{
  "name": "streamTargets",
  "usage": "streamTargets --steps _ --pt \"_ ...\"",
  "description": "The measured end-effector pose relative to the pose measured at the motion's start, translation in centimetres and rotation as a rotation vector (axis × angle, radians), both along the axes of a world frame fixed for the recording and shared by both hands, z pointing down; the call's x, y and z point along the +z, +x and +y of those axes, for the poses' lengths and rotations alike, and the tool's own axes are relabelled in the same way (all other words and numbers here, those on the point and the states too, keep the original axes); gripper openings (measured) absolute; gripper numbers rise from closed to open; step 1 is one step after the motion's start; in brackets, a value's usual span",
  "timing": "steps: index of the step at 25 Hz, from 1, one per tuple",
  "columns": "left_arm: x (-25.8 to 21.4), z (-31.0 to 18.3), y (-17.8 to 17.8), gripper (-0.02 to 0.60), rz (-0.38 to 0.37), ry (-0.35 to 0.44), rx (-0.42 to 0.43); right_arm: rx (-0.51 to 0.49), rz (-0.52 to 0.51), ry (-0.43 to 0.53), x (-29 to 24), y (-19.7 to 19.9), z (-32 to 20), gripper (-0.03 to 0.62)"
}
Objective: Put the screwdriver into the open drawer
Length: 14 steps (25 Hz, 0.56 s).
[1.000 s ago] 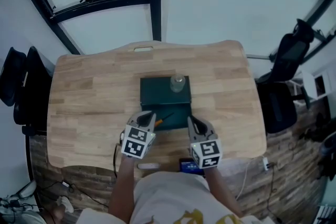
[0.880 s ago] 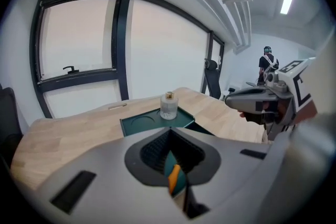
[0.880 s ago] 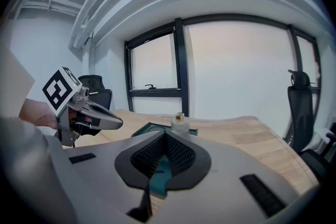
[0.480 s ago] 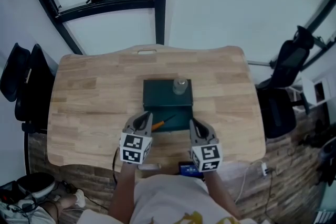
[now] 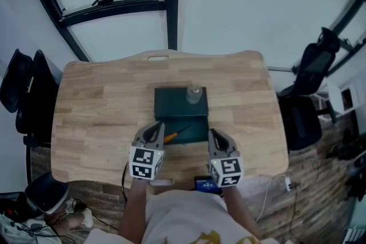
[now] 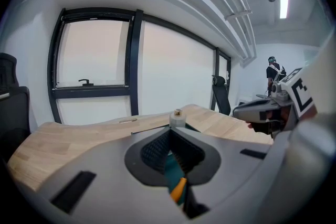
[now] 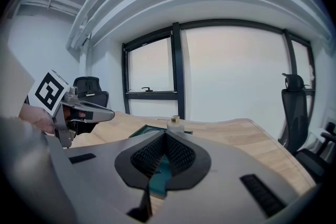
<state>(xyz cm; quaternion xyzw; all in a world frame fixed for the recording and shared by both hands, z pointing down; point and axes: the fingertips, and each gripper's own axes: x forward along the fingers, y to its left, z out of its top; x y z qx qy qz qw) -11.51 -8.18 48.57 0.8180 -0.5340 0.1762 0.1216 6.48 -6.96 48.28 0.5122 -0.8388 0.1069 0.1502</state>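
Orange plastic marks the handle of the screwdriver (image 5: 170, 136), which lies slantwise inside the open drawer (image 5: 197, 130), its slim dark shaft pointing toward the back right. The drawer belongs to a dark green, flat-sided box (image 5: 171, 101) with a small pale round container (image 5: 194, 94) on top, all sitting on a pale planked-wood surface (image 5: 97, 111). The left gripper (image 5: 156, 130) hovers just at the handle end and the right gripper (image 5: 215, 135) at the drawer's other front corner. Both have their ribbed black jaws pressed together, with nothing between them. To my eye the placing is done, and the next move calls only for drawing both clear without nudging the drawer.
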Motion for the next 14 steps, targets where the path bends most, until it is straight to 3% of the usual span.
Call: streamTargets --steps 14 --pt "0.4 -0.4 0.5 0.000 0.008 -0.023 0.011 0.027 -0.016 -0.018 1.1 1.1 -0.7 -0.003"
